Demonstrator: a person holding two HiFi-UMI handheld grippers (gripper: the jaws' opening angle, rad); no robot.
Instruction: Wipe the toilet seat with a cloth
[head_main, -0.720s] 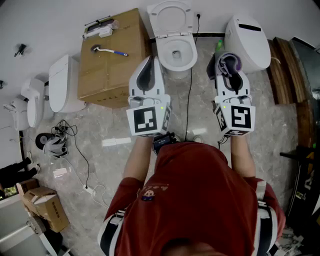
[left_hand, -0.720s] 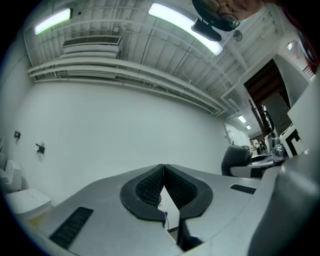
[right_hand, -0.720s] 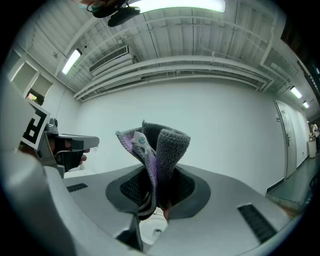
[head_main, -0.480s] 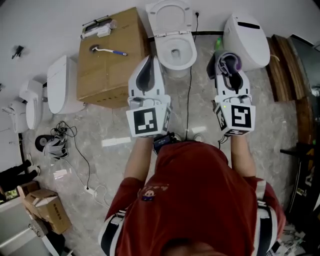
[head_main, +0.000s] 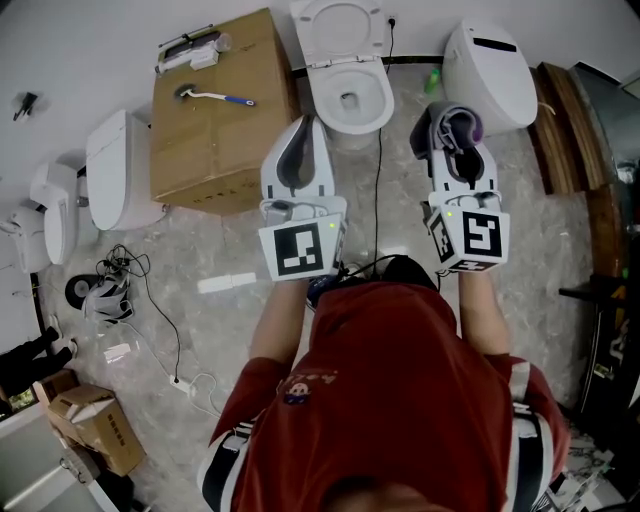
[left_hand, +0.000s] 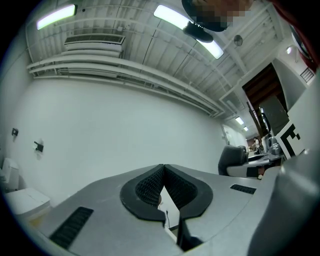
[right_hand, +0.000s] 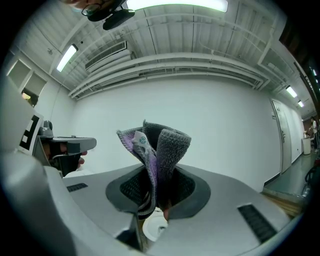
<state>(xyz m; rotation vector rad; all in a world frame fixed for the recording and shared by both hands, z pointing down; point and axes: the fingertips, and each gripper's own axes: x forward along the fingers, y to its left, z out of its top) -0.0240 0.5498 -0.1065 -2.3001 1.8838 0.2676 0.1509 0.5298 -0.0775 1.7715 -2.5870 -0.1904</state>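
An open white toilet with its lid raised stands against the far wall in the head view, the seat ring around the bowl. My left gripper hovers just left of and in front of the bowl, shut with nothing between its jaws. My right gripper hangs to the right of the toilet, shut on a folded grey and purple cloth. In the right gripper view the cloth sticks up from between the pads. Both grippers point level toward the wall.
A cardboard box with a toilet brush on top stands left of the toilet. Another white toilet unit sits at the right, more toilets at the left. A black cable runs over the marble floor.
Both grippers have shifted slightly toward the toilet as the person leaned forward. The cloth stays gripped on the right; the left jaws remain closed.
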